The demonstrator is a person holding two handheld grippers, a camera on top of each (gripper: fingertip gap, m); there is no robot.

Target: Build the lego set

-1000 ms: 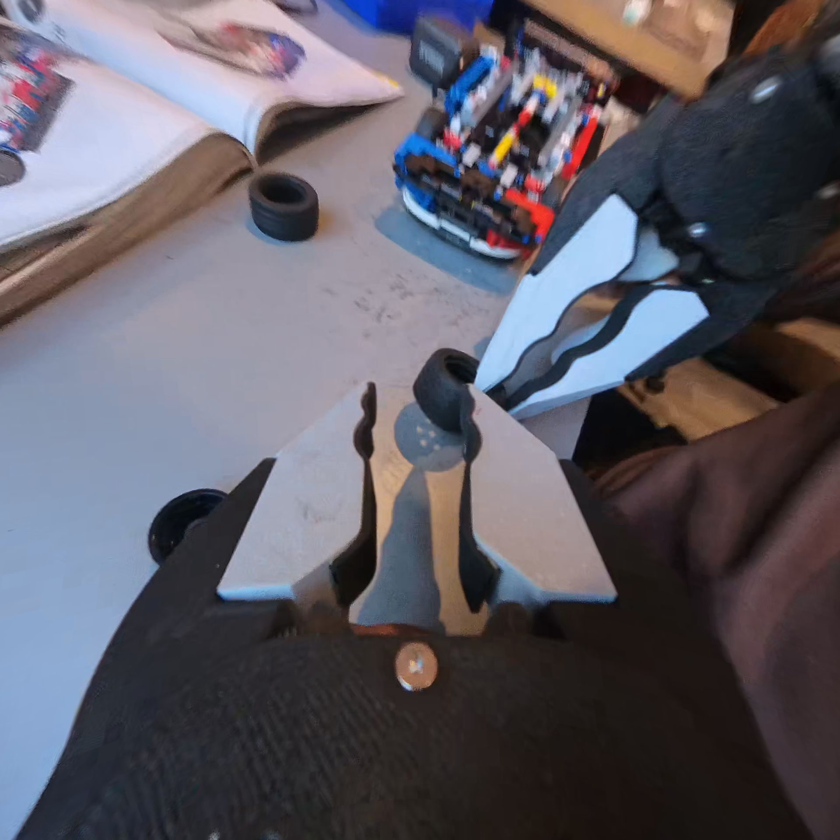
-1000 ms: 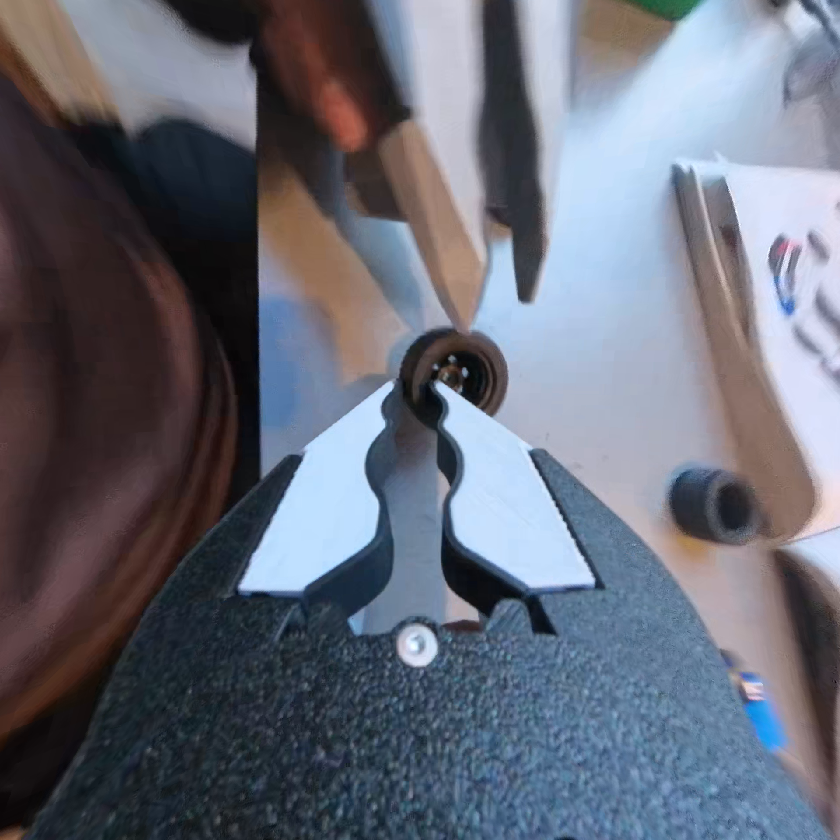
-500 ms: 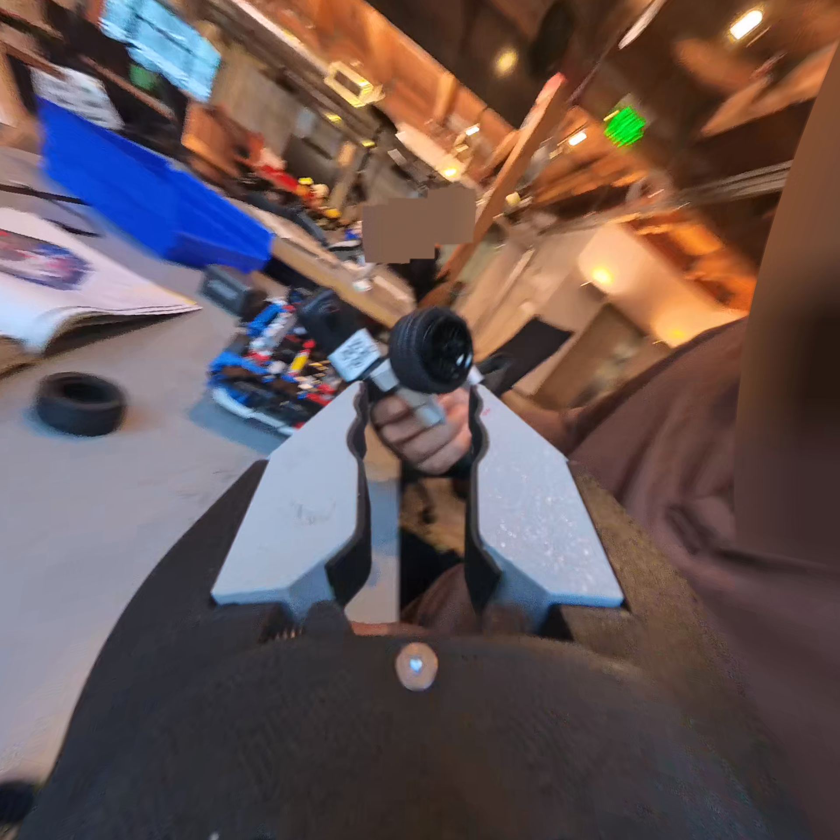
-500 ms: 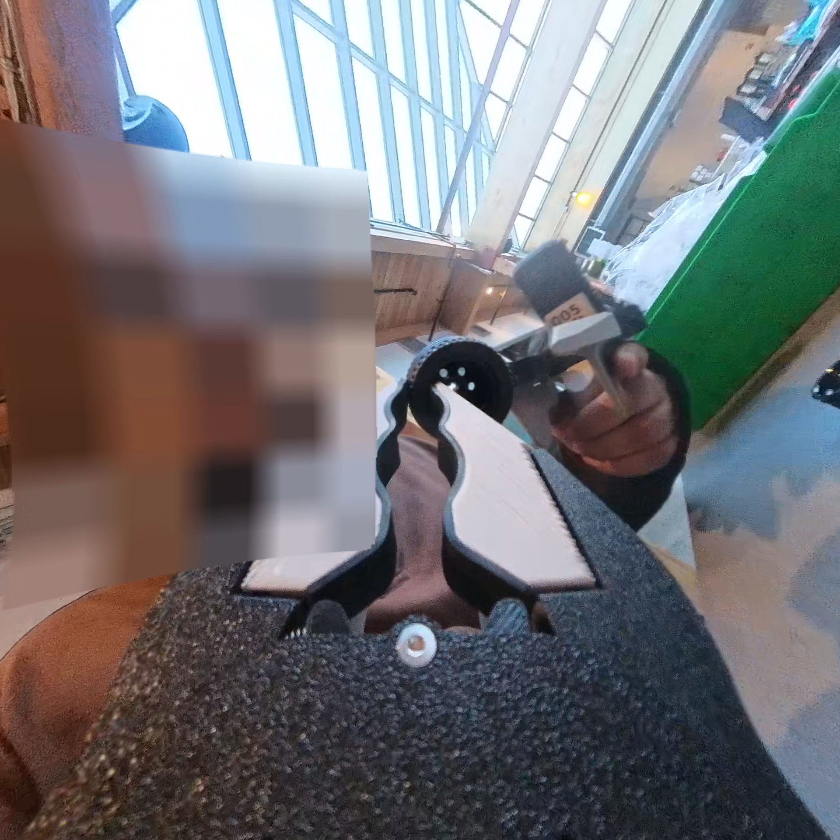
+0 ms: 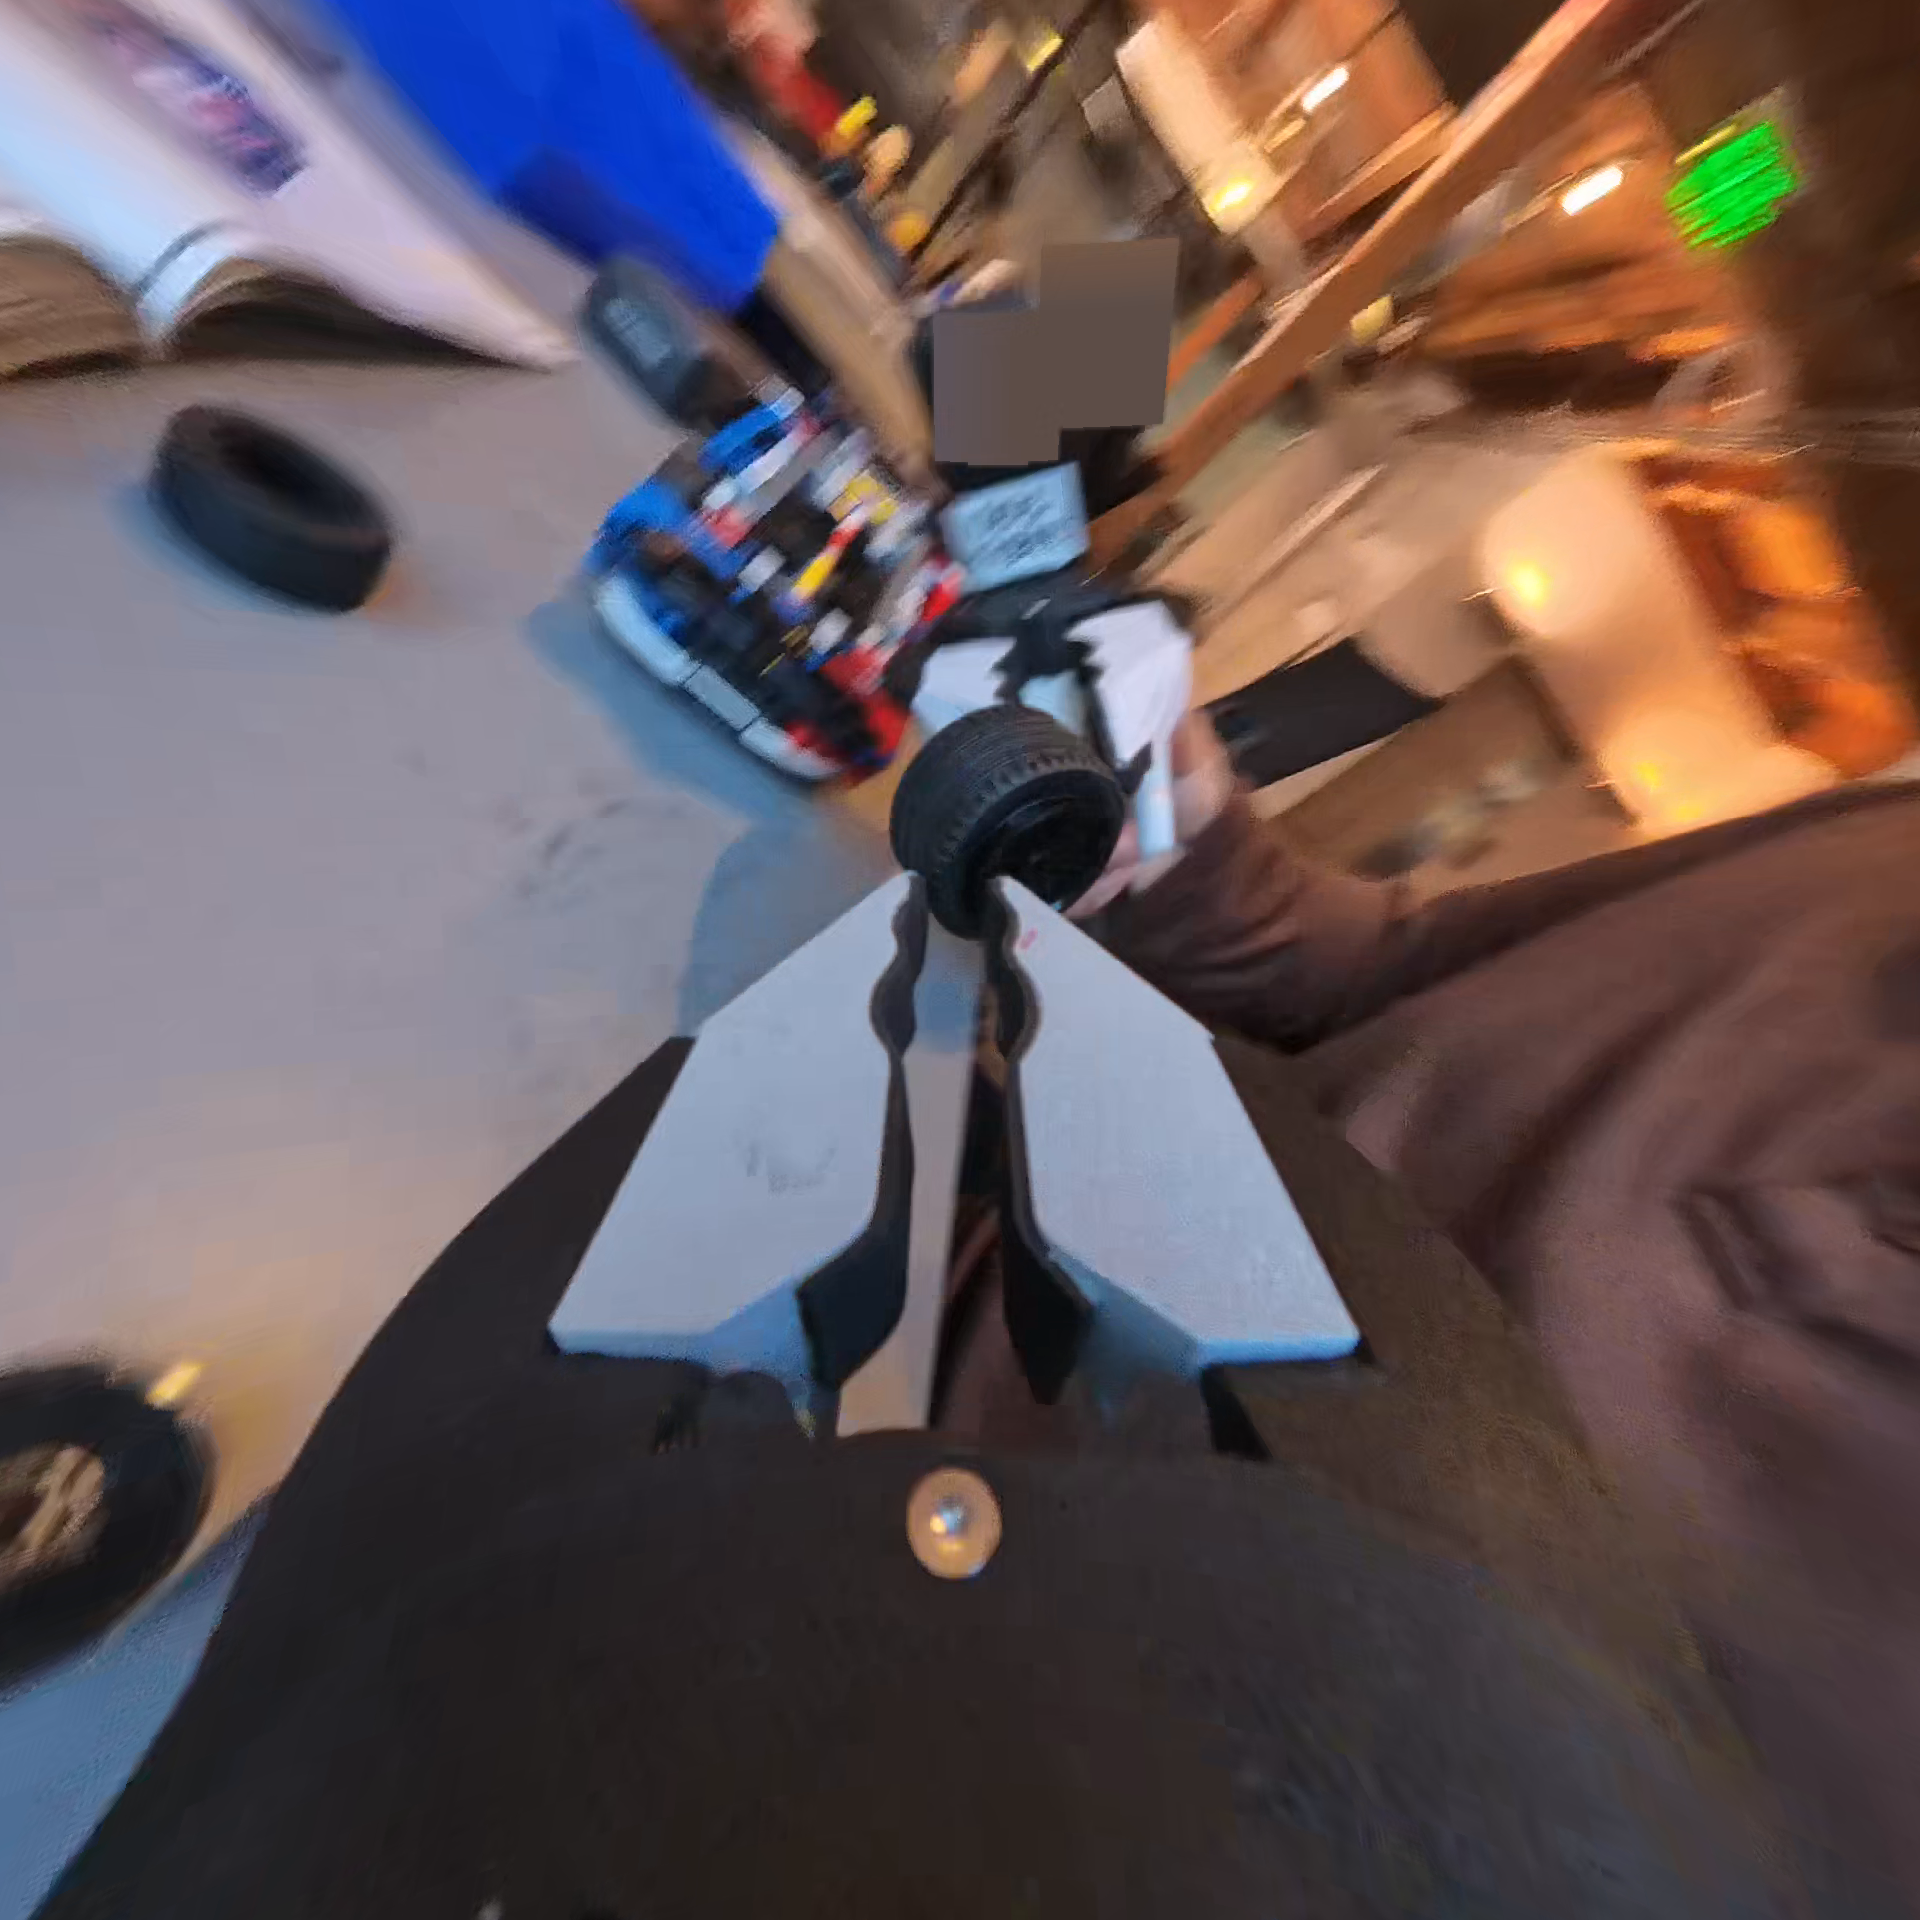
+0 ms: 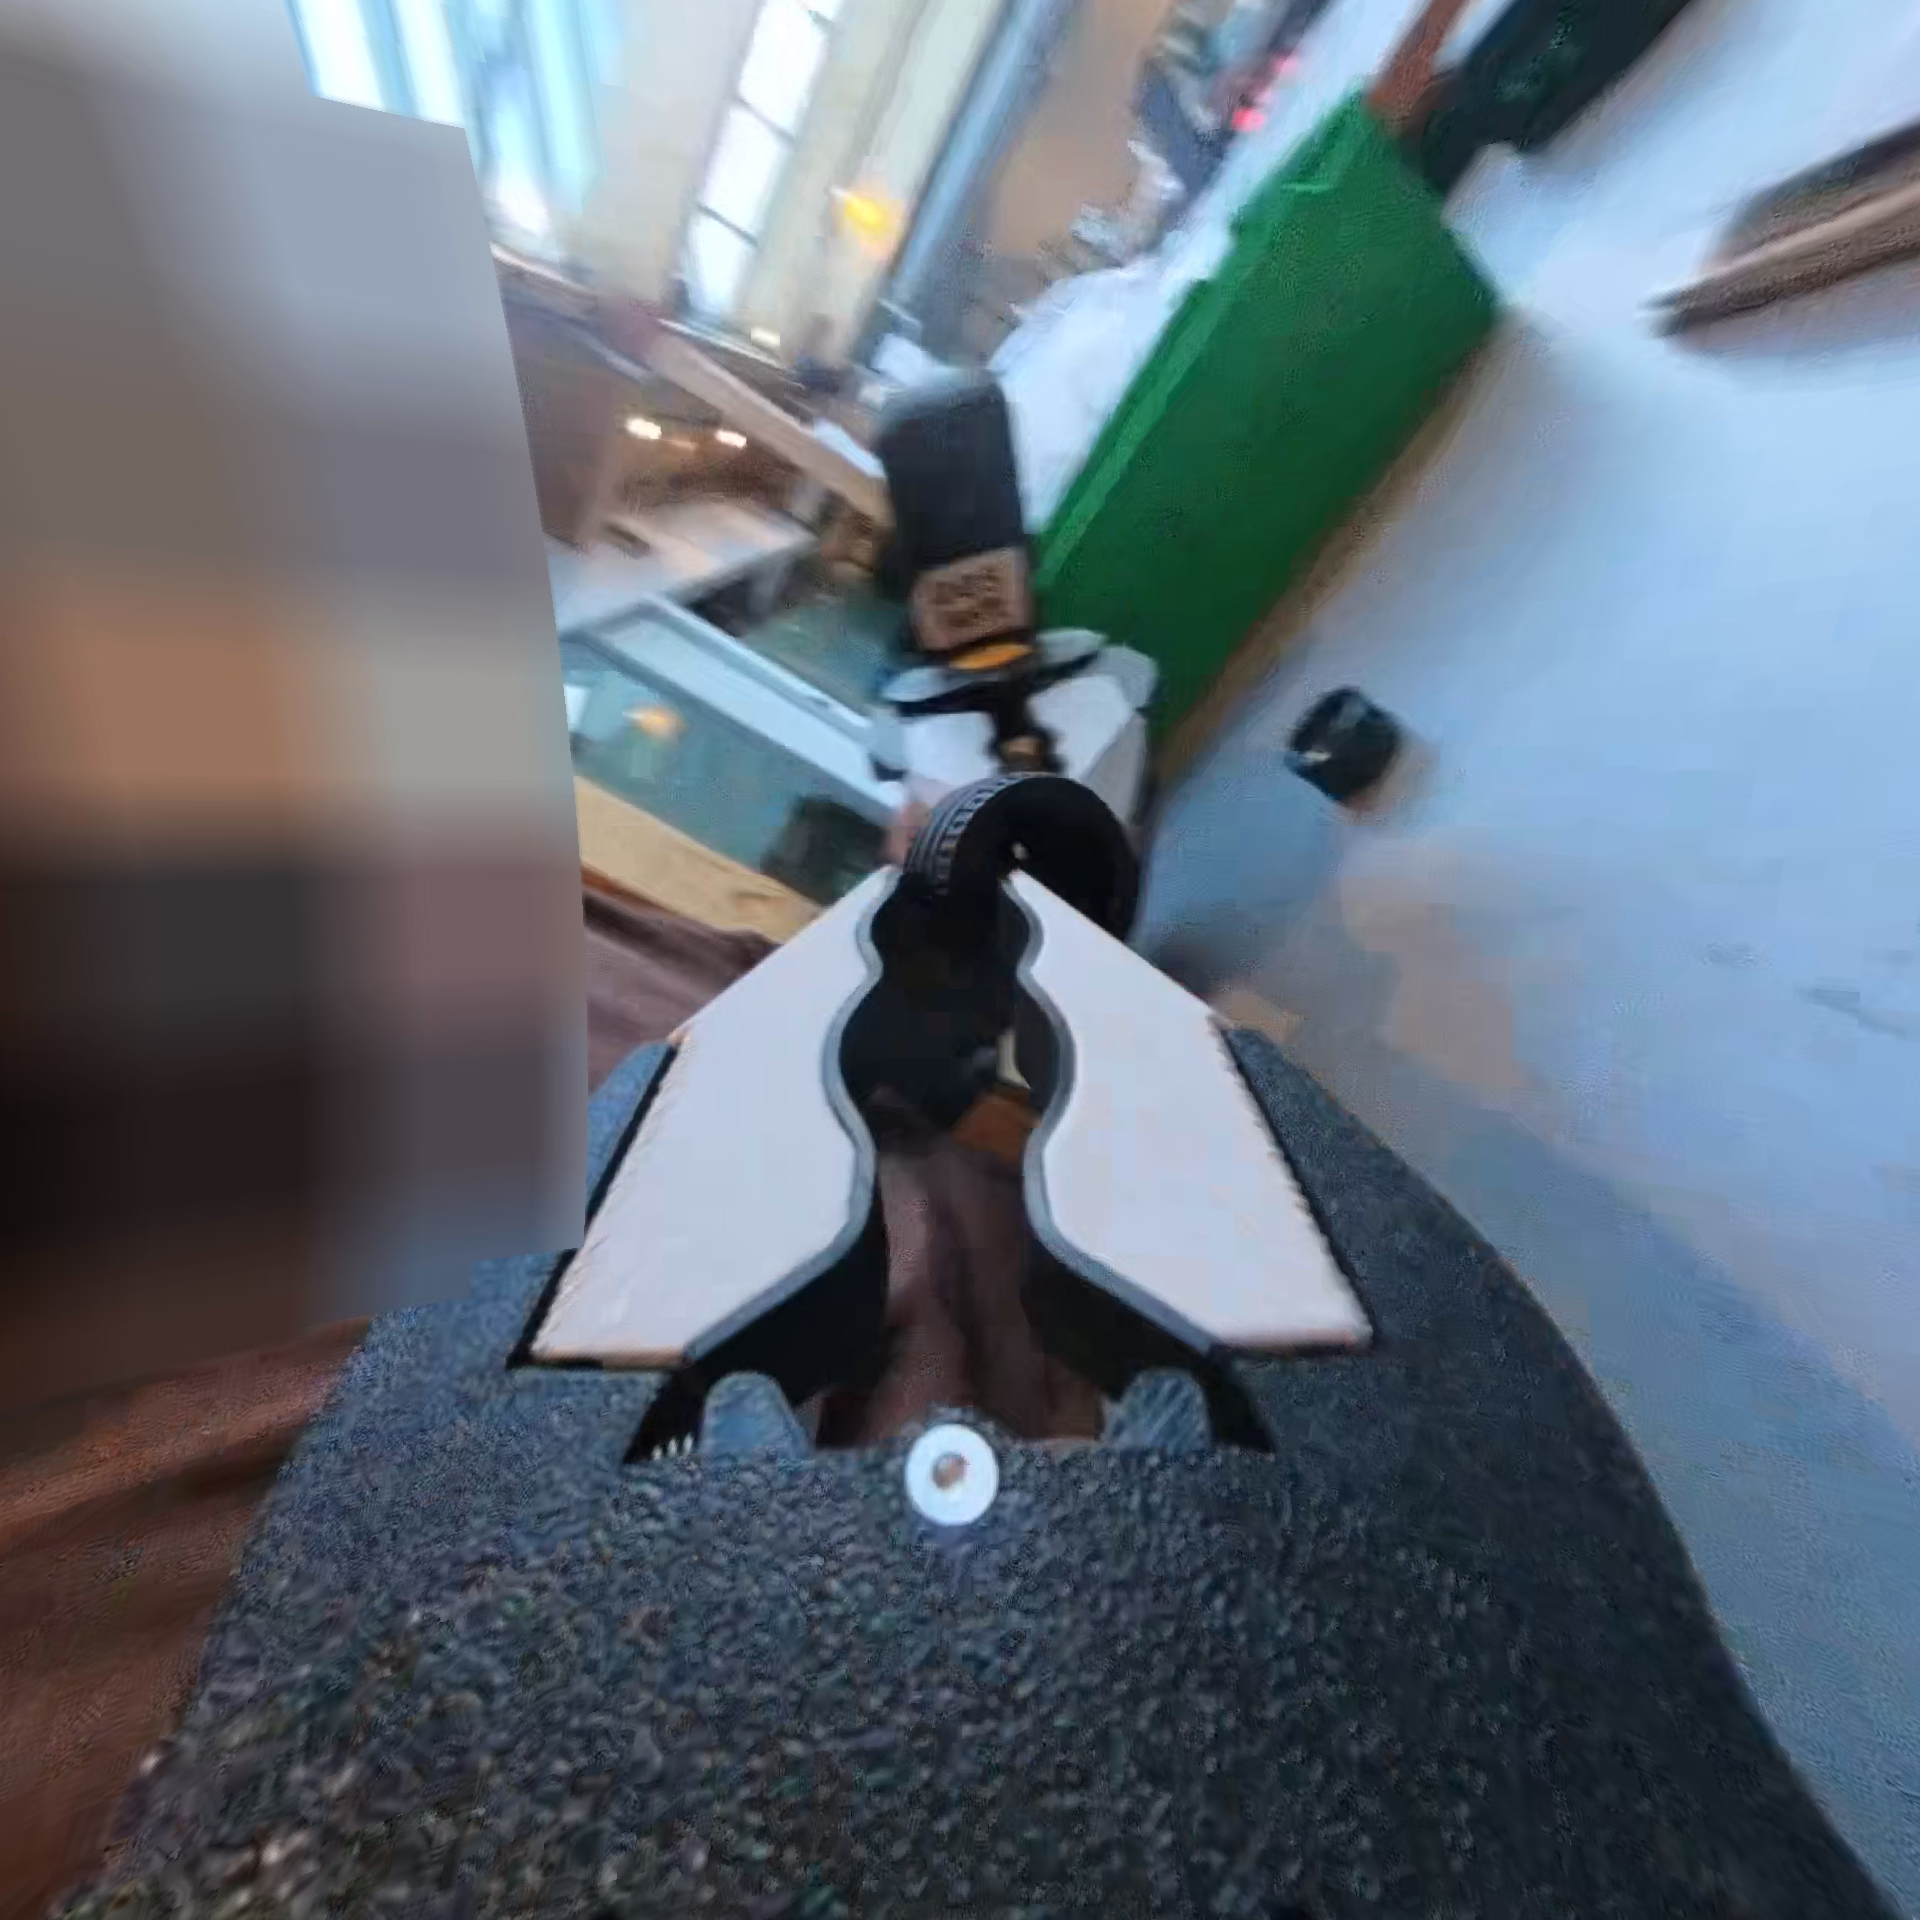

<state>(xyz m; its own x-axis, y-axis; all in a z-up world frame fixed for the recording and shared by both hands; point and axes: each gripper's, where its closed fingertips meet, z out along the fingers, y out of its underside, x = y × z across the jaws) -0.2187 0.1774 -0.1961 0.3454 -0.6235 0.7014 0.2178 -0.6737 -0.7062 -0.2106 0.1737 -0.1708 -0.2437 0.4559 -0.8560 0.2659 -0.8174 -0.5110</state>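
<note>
- Here, the left gripper (image 5: 961, 899) pinches a black wheel (image 5: 1006, 805) at its tips.
- The right gripper (image 6: 951, 883) clamps the same wheel (image 6: 1023, 842), well apart from the lego car (image 5: 774, 597).

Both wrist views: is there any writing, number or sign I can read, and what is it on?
White label beyond the wheel, left wrist view: too blurred to read.
Tan label, right wrist view: too blurred to read.
Green lit sign: too blurred to read.
Open booklet: print too blurred to read.
No text in either view is legible.
</note>
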